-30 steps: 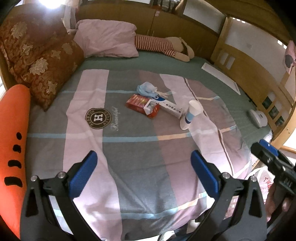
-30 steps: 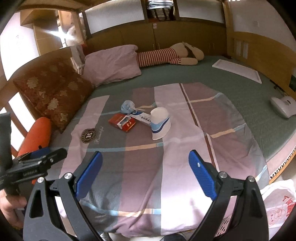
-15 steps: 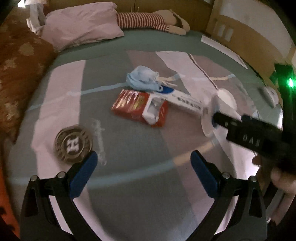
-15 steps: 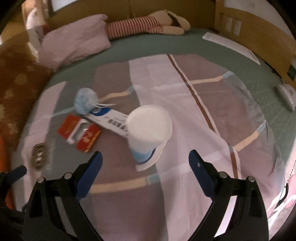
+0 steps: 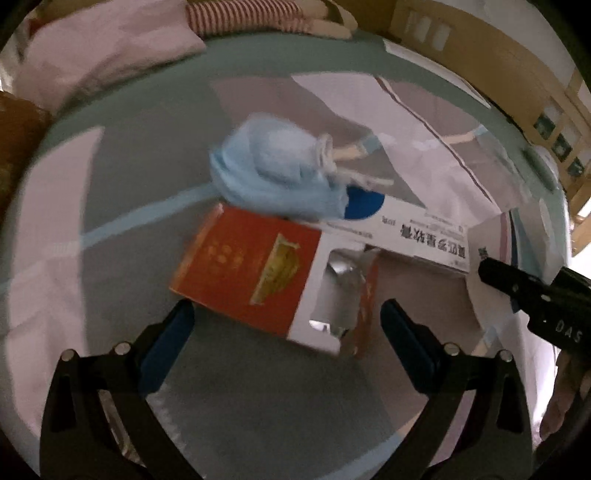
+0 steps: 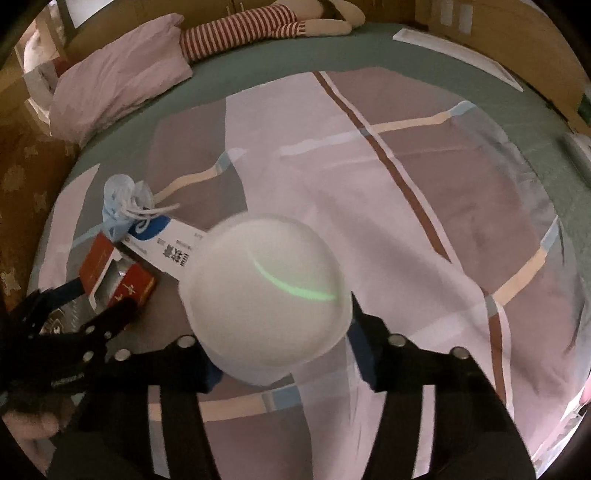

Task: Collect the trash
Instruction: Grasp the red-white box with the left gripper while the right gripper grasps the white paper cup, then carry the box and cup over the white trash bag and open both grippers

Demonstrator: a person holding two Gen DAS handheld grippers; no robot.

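Note:
On the striped bedspread [image 5: 55, 280] lie a torn red cigarette pack [image 5: 273, 280], a crumpled blue face mask [image 5: 277, 181] and a long white medicine box [image 5: 413, 229]. My left gripper [image 5: 282, 325] is open, its blue pads either side of the pack's near edge. In the right wrist view an upturned white paper cup [image 6: 266, 302] stands between the open fingers of my right gripper [image 6: 286, 360]; the pads flank its lower part and contact is hidden. The pack [image 6: 114, 280], mask [image 6: 122, 203] and box [image 6: 166, 247] lie to its left.
A pink pillow [image 6: 118, 85] and a striped stuffed doll [image 6: 258, 26] lie at the head of the bed. Brown patterned cushions [image 6: 22, 177] stand at the left. A wooden bed frame [image 5: 480, 48] runs along the far right.
Both grippers have moved forward and down toward the bed. The left now straddles the red pack; the right now has the paper cup between its fingers.

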